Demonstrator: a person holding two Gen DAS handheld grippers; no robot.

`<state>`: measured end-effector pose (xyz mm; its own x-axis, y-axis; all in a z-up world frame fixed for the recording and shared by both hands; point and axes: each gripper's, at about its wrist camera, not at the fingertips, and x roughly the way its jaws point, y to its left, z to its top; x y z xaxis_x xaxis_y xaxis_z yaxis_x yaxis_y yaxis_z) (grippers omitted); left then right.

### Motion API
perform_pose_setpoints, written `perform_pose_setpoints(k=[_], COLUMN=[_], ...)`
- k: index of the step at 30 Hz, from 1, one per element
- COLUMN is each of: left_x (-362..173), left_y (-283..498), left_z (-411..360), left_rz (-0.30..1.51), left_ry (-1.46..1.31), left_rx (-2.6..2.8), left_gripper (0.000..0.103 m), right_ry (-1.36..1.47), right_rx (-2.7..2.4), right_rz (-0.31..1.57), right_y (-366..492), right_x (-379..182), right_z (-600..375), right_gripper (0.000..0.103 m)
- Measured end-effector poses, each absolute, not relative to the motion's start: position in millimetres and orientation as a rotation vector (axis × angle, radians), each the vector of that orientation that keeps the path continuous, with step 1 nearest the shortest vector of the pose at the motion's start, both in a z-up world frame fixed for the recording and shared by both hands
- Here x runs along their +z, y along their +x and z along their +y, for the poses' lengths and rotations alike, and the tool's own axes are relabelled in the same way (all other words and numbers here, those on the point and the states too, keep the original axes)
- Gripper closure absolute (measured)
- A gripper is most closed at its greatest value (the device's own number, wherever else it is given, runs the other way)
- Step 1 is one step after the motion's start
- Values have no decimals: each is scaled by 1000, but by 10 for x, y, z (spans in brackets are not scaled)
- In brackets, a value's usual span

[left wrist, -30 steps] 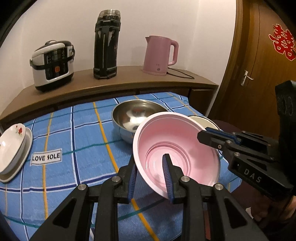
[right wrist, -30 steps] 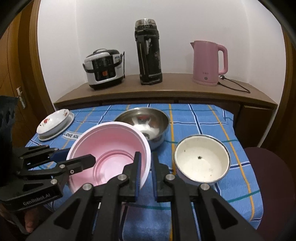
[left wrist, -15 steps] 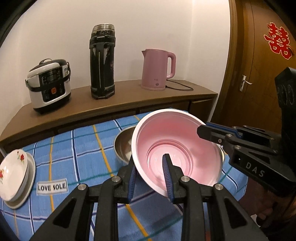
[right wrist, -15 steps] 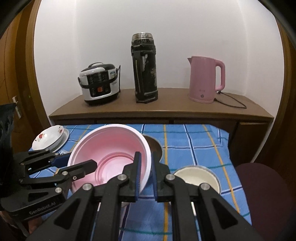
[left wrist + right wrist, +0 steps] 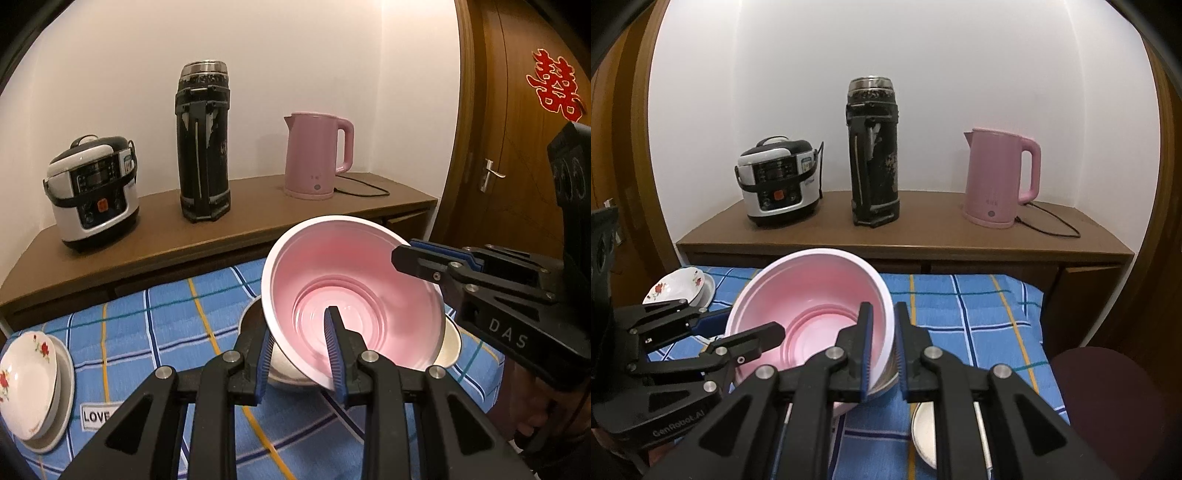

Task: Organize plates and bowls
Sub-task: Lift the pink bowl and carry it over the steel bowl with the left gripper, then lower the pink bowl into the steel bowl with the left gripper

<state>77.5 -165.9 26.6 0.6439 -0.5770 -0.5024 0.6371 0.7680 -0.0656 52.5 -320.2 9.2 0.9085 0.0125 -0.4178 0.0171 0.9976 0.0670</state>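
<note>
A pink plastic bowl (image 5: 354,291) (image 5: 820,295) hangs tilted in the air above the blue checked table (image 5: 166,325). My left gripper (image 5: 299,350) is shut on its near wall, one finger inside and one outside. On the opposite rim my right gripper (image 5: 884,339) is shut too, and it shows in the left wrist view (image 5: 410,251). My left gripper (image 5: 738,321) appears at the left of the right wrist view. Right under the pink bowl sits a steel bowl (image 5: 251,321) (image 5: 886,380), mostly hidden. A white enamel bowl (image 5: 450,347) (image 5: 923,424) stands beside it.
A flowered bowl (image 5: 26,380) (image 5: 679,286) rests on a plate (image 5: 64,391) at the table's left end. Behind the table a wooden sideboard (image 5: 923,240) carries a rice cooker (image 5: 779,192), a black flask (image 5: 873,151) and a pink kettle (image 5: 997,177). A dark stool (image 5: 1108,406) stands at the right.
Both grippers have lifted the pink bowl off the table and carried it toward the far side, over the steel bowl. The steel bowl is now mostly covered from view.
</note>
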Motion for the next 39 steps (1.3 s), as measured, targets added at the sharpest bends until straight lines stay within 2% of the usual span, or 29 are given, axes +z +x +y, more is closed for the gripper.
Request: perform_pose_setpoints(k=[13,39], left_x=[235,2], left_y=[1205,1425], left_z=[-1702,-1738], left_rz=[560,616], left_ry=[97,93], left_rx=[-750,-777], left_gripper=[73,73], right_ry=[77,64], right_rx=[-26,-46], right_rz=[483,600], right_y=[829,1142], right_x=[64,-253], right_z=[-3273,-3308], right_gripper=[90,89])
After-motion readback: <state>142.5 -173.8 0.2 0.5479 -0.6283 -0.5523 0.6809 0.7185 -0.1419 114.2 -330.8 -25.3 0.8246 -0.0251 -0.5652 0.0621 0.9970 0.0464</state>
